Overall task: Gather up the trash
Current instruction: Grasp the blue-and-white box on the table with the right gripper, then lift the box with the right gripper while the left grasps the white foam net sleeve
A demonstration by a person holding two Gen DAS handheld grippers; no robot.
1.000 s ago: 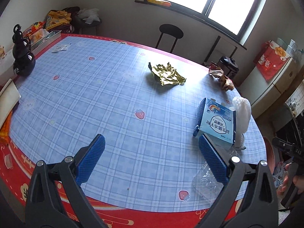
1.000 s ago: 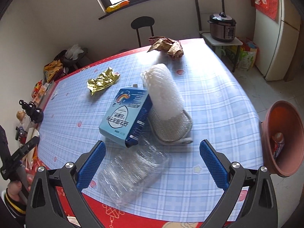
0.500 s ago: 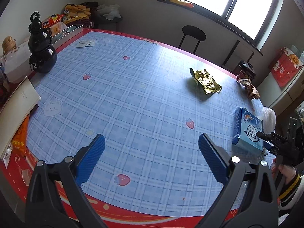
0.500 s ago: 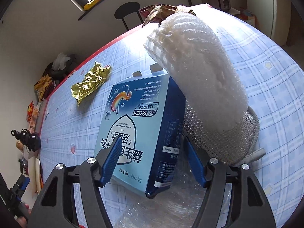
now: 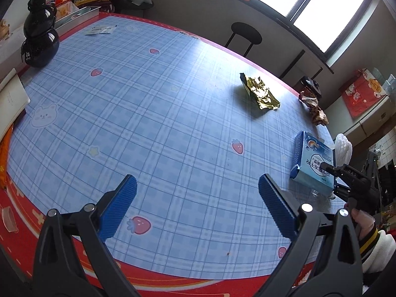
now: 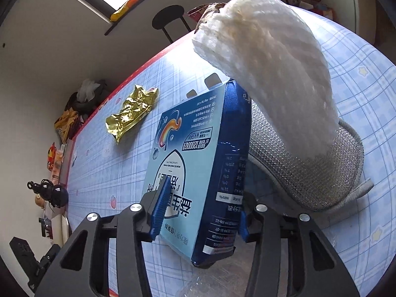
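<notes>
Blue ribbed pads of the right tool (image 6: 200,212) stood on either side of the blue carton (image 6: 195,173), at its near lower end; the jaws had just been closing, and the left pad lay against the printed front face while the right pad sat at the dark side panel, so the carton looked gripped between them. The carton stood tilted on the counter (image 6: 118,163), leaning back against a white foam net sleeve (image 6: 267,74) that lay over a grey mesh piece (image 6: 321,168). Crumpled clear plastic (image 6: 222,282) showed just beneath the carton's near corner. A gold foil wrapper (image 6: 131,111) lay well apart to the left on the checked cloth, and a brown crumpled wrapper (image 6: 210,8) peeked out behind the foam sleeve near the far edge.

From the left wrist view, the left tool (image 5: 196,205) hung with its jaws spread wide and nothing between them, above a bare stretch of the blue plaid cloth near the red border. The same carton (image 5: 313,163) sat near the counter's right edge with the right tool (image 5: 346,173) reaching onto it, a hand (image 5: 362,222) in a white sleeve behind. A black gourd-shaped bottle (image 5: 39,37) stood at the far left corner.
</notes>
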